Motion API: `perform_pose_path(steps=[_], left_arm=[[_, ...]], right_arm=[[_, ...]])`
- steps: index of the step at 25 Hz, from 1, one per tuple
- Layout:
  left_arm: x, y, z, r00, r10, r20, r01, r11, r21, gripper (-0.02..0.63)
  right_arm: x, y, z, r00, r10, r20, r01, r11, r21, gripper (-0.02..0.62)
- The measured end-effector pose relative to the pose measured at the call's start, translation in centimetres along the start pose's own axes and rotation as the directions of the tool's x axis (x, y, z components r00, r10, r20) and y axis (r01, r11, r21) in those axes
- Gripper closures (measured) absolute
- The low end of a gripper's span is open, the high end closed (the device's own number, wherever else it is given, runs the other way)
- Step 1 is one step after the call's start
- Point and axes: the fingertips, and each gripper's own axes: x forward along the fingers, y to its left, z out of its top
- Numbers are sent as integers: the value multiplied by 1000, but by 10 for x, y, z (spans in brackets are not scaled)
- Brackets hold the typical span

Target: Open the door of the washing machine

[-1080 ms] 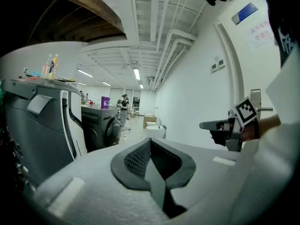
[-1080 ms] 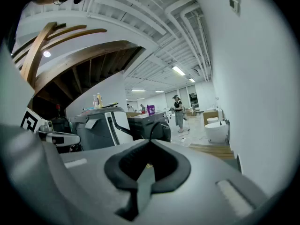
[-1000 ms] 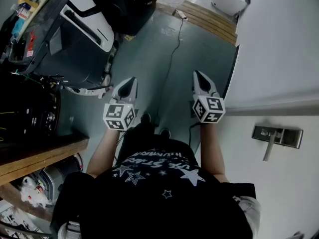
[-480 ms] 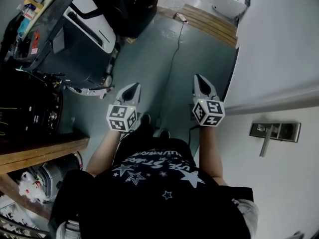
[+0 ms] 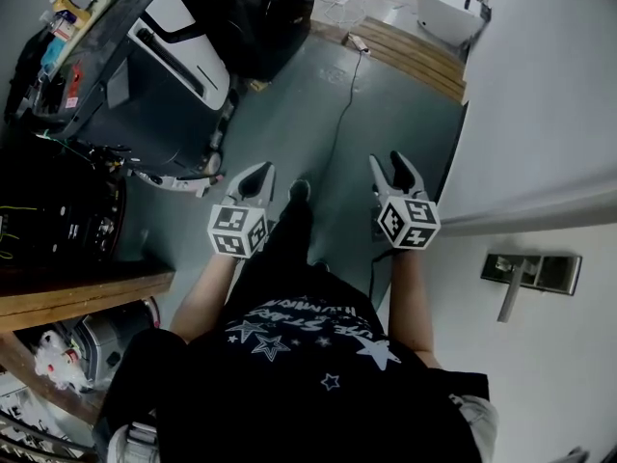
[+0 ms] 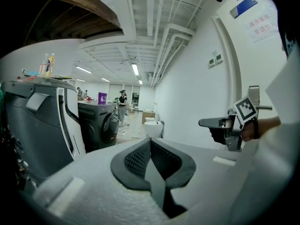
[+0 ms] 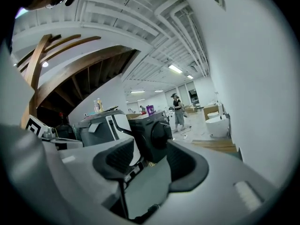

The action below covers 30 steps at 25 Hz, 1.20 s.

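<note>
Right tongs (image 7: 151, 154) have just sprung apart, nothing between them. Left tongs (image 6: 150, 142) are pressed together, empty. The washer (image 5: 260, 8) is well ahead across the floor, and its door (image 7: 159, 134) looks shut. Walking over, I could snag the cable (image 5: 337, 95), or misjudge my reach and clip the door with the open right jaws.

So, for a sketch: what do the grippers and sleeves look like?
The left gripper and right gripper are pale grey plastic with dark textured pads, each bearing a cube of square markers. Short-sleeved black T-shirt, white stars. Right jaws have just been opening, nothing between them.
</note>
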Motion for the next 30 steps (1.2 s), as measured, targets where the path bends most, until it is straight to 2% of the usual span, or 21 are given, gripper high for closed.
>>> perform_pose_path(steps=[3, 7, 13, 22, 26, 30], left_arm=[[27, 7, -1, 1000, -10, -16, 10, 1000, -14, 595], [86, 20, -6, 998, -44, -55, 43, 999, -26, 595], [203, 44, 12, 991, -98, -91, 98, 995, -3, 595], [346, 111, 77, 991, -88, -103, 85, 996, -34, 595], [384, 127, 96, 993, -73, -88, 69, 996, -54, 595], [407, 141, 96, 993, -53, -105, 47, 997, -64, 595]], right_arm=[[13, -16, 6, 1000, -19, 3, 19, 1000, 23, 353], [40, -48, 3, 999, -45, -27, 46, 998, 30, 353], [130, -108, 21, 996, -66, -62, 69, 997, 37, 353], [266, -180, 98, 994, -87, -69, 88, 996, 25, 353], [313, -199, 114, 994, -77, -74, 79, 996, 29, 353], [356, -210, 126, 996, -44, -84, 47, 998, 31, 353]])
